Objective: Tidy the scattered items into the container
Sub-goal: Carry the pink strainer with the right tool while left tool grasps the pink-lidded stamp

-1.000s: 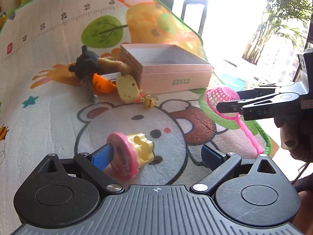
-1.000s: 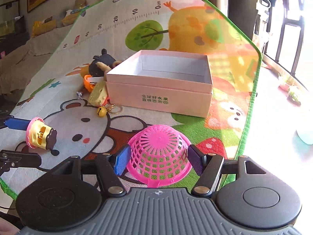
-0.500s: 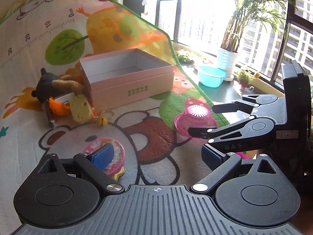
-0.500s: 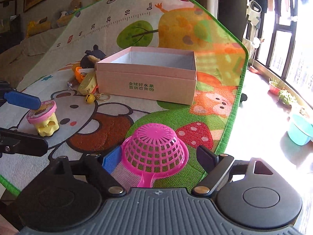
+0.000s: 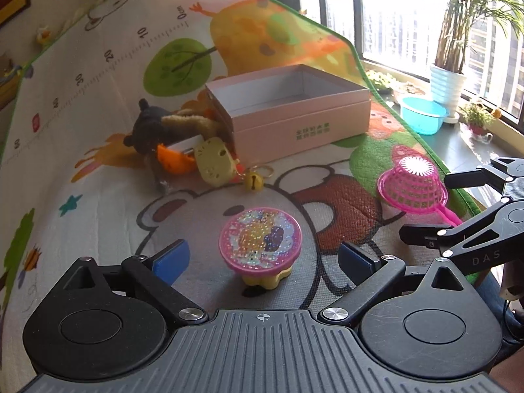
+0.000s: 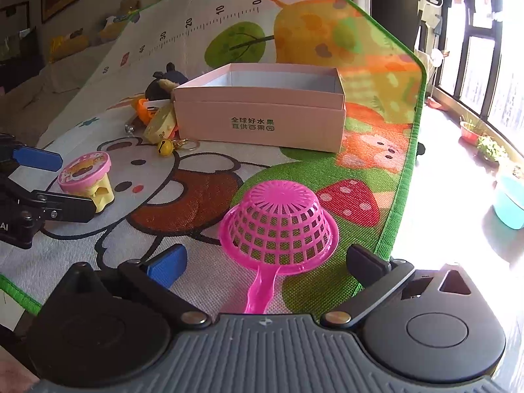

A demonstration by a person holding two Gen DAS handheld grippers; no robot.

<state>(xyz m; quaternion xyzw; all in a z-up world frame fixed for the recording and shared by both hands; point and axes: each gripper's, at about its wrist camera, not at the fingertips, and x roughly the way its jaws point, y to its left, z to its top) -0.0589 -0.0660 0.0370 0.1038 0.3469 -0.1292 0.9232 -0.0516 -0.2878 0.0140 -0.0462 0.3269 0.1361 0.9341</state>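
Both jaws gape, gripping nothing: left hand-held gripper straddles the pink-topped toy, right hand-held gripper the pink strainer near the mat's right edge.

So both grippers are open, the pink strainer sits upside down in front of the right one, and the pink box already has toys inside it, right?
Not quite. The pink box shows only bare walls and floor in the left wrist view; the toys lie outside it. The rest holds: left gripper and right gripper are open, and the pink strainer lies upside down before the right one.
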